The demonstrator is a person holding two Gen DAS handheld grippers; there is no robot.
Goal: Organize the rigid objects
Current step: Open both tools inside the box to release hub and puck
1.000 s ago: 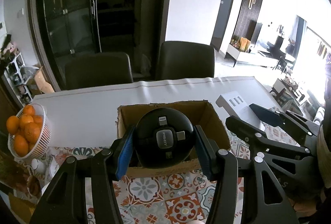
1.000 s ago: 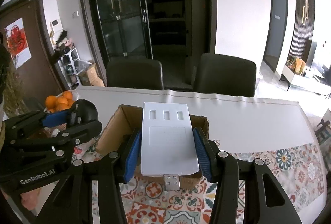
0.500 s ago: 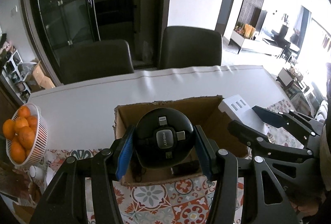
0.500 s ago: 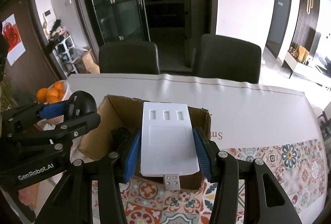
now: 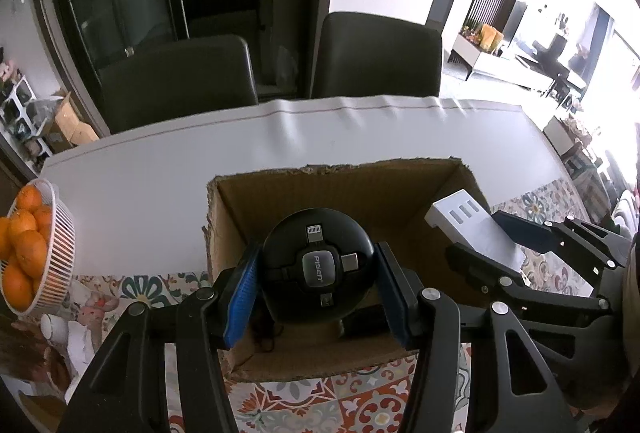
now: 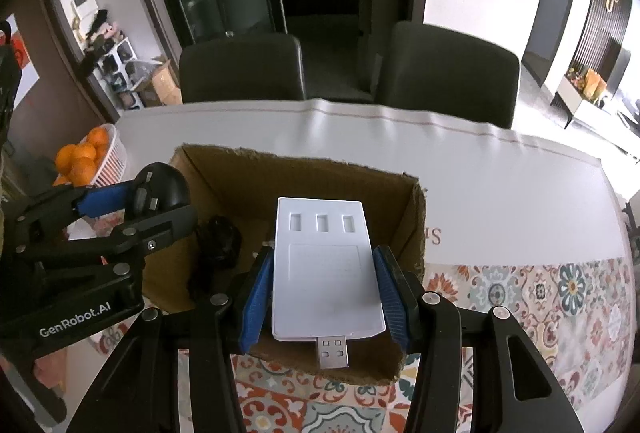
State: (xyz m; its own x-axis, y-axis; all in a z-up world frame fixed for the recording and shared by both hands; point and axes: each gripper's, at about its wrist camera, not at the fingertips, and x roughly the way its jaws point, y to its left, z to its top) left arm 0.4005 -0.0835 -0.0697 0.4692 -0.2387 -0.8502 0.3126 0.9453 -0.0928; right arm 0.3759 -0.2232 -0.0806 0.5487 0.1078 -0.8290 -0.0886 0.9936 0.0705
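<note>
Black round cable hub point(image 5: 318, 271) pinched in left gripper point(image 5: 318, 297) — white USB hub point(image 6: 327, 269) in right gripper point(image 6: 326, 299).

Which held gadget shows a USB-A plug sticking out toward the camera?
The white USB hub in the right gripper; the left gripper's round black cable reel doesn't.

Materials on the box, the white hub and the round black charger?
Box: brown corrugated cardboard, matte, ragged torn rim. White hub: likely matte plastic with a bare metal plug. Round charger: black plastic, slight sheen on its dome.
</note>
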